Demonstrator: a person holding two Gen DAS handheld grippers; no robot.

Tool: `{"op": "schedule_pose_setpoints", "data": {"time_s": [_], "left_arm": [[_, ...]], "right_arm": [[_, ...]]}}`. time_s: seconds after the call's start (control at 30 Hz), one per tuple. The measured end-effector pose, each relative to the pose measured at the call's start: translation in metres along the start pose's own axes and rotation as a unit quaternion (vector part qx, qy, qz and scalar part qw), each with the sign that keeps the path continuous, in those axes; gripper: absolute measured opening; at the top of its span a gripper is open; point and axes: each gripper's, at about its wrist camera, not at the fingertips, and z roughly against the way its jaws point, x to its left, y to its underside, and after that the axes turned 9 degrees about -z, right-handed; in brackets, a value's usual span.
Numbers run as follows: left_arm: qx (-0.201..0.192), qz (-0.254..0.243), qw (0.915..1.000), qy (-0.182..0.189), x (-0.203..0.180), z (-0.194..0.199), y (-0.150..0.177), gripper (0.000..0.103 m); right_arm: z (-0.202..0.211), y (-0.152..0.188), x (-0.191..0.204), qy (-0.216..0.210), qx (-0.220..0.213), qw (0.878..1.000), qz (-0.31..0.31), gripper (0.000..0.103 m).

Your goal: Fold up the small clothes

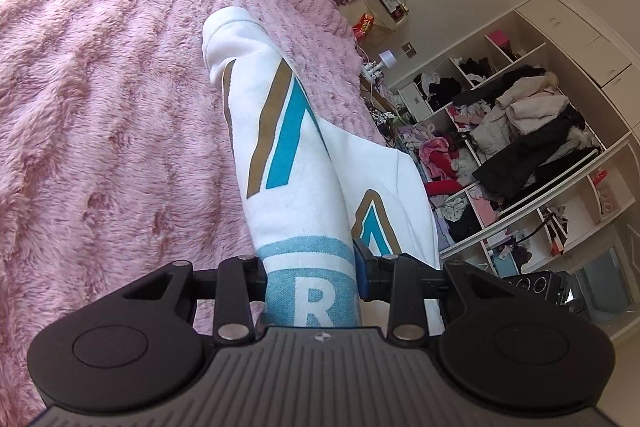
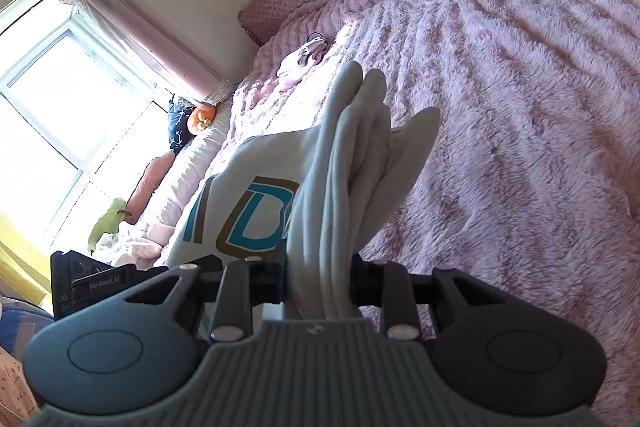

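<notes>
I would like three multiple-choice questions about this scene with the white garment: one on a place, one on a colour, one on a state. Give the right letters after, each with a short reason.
1. Where is the open shelf full of clothes in the left wrist view?
A. on the right, beyond the bed
B. on the left, under a window
C. on the blanket

2. What colour is the blanket?
A. green
B. pink
C. grey

3. What is the right gripper doing?
A. standing open and empty
B. holding a pillow
C. clamped on bunched white cloth

Answers:
1 A: the shelf stands right of the bed.
2 B: the blanket is fluffy pink.
3 C: the right gripper pinches folds of the white garment.
</notes>
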Motion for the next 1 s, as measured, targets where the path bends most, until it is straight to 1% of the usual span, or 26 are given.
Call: {"op": "schedule_pose_setpoints", "data": {"time_s": [0.13,0.2,0.27,0.37,0.4,0.43,0.47,0.5,0.57,0.6,0.67,0.73,0.8,0.87,0.93,1.0], "left_arm": [[0.007,0.006,1.0000,-0.004,0.034,-0.005,0.015,0.038],[0.012,0.007,0.9999,-0.005,0.050,-0.012,0.022,0.037],[0.024,0.021,0.9995,-0.007,0.074,-0.022,0.034,0.037],[0.042,0.033,0.9982,-0.026,0.103,-0.036,0.053,0.038],[0.041,0.034,0.9983,-0.024,0.111,-0.036,0.058,0.039],[0.036,0.042,0.9984,-0.014,0.117,-0.035,0.060,0.041],[0.032,0.056,0.9979,0.001,0.124,-0.031,0.061,0.043],[0.033,0.064,0.9973,0.012,0.129,-0.027,0.060,0.044],[0.038,0.068,0.9966,0.025,0.135,-0.017,0.055,0.044],[0.041,0.064,0.9968,0.025,0.137,-0.009,0.051,0.045],[0.037,0.047,0.9982,0.006,0.137,0.003,0.041,0.049],[0.020,0.042,0.9989,-0.010,0.141,0.010,0.028,0.049],[0.001,0.060,0.9981,-0.015,0.148,0.007,0.016,0.049],[-0.003,0.081,0.9967,-0.008,0.155,-0.007,0.006,0.050],[0.000,0.103,0.9947,-0.002,0.164,-0.030,-0.004,0.050],[0.003,0.114,0.9934,0.006,0.170,-0.052,-0.011,0.050]], "right_arm": [[-0.025,0.018,-0.010,0.016,0.013,1.000,-0.001,0.023],[-0.041,0.025,-0.022,0.031,0.020,0.999,0.001,0.023],[-0.054,0.032,-0.036,0.046,0.027,0.999,-0.005,0.023],[-0.072,0.041,-0.062,0.073,0.038,0.996,-0.019,0.022],[-0.076,0.043,-0.072,0.078,0.039,0.996,-0.022,0.022],[-0.077,0.044,-0.078,0.077,0.038,0.996,-0.026,0.023],[-0.077,0.045,-0.086,0.071,0.039,0.996,-0.032,0.025],[-0.077,0.045,-0.090,0.071,0.038,0.996,-0.032,0.034],[-0.074,0.043,-0.095,0.080,0.036,0.996,-0.023,0.045],[-0.071,0.040,-0.098,0.081,0.038,0.996,-0.023,0.048],[-0.064,0.034,-0.098,0.083,0.033,0.996,-0.021,0.048],[-0.053,0.028,-0.090,0.092,0.004,0.996,-0.007,0.051],[-0.045,0.021,-0.079,0.095,-0.033,0.995,0.018,0.051],[-0.044,0.013,-0.067,0.073,-0.055,0.995,0.041,0.051],[-0.052,0.006,-0.056,0.038,-0.050,0.997,0.050,0.051],[-0.068,0.002,-0.049,0.020,-0.025,0.998,0.061,0.052]]}}
